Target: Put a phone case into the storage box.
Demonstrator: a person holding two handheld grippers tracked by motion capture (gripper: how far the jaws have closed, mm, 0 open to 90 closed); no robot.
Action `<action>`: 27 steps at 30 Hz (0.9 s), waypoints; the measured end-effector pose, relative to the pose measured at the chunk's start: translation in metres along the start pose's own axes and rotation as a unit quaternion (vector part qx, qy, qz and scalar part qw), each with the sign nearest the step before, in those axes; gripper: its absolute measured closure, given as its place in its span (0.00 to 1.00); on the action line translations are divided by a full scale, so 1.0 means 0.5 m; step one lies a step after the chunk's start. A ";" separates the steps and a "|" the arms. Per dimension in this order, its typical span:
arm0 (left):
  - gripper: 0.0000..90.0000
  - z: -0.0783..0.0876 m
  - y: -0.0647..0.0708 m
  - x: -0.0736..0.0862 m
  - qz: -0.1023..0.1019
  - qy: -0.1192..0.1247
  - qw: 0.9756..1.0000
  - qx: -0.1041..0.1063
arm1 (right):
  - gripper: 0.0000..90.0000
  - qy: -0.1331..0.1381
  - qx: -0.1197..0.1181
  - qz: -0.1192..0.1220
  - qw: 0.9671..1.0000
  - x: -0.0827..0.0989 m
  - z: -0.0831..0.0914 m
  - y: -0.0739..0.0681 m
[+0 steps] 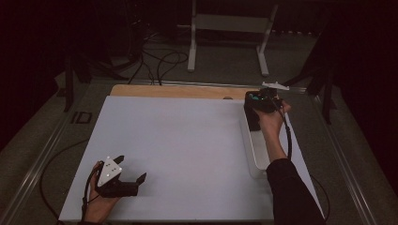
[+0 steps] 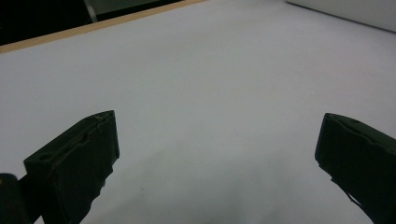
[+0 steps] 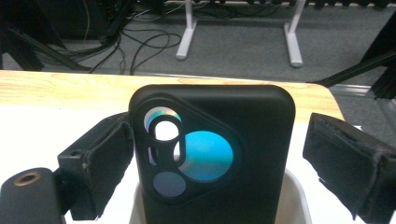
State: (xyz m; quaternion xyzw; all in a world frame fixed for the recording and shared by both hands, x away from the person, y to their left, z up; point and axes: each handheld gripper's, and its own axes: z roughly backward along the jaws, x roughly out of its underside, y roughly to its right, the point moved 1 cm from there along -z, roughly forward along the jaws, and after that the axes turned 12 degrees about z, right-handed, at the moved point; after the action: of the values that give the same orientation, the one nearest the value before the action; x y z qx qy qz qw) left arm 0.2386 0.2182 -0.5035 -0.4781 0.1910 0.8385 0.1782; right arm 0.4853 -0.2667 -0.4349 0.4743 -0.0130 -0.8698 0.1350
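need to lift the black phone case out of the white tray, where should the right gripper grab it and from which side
Grip the black phone case by its two long side edges, near the upper end by the camera cutout. It stands upright in the white tray, so coming level from the person's side suits best. The right gripper already straddles it, jaws open, neither pad clearly pressing.

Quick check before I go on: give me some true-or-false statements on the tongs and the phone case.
1. The black rubbery phone case stands upright in the long white tray. True.
2. The right tongs clamp the case. False: they are open, with a gap beside one jaw.
3. The left tongs are open over the white mat, with nothing between them. True.
4. The mat covers the whole wooden tabletop. False: a wooden strip shows at the far edge.
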 end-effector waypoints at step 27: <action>0.00 -0.002 0.002 0.001 0.000 -0.004 1.000 0.000 | 0.10 0.014 -0.034 0.044 0.998 -0.006 0.046 -0.008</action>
State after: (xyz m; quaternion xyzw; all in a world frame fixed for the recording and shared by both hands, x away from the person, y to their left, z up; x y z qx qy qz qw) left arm 0.2389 0.2169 -0.5042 -0.4750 0.1900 0.8405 0.1788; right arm 0.4670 -0.2646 -0.4205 0.4807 -0.0022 -0.8561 0.1895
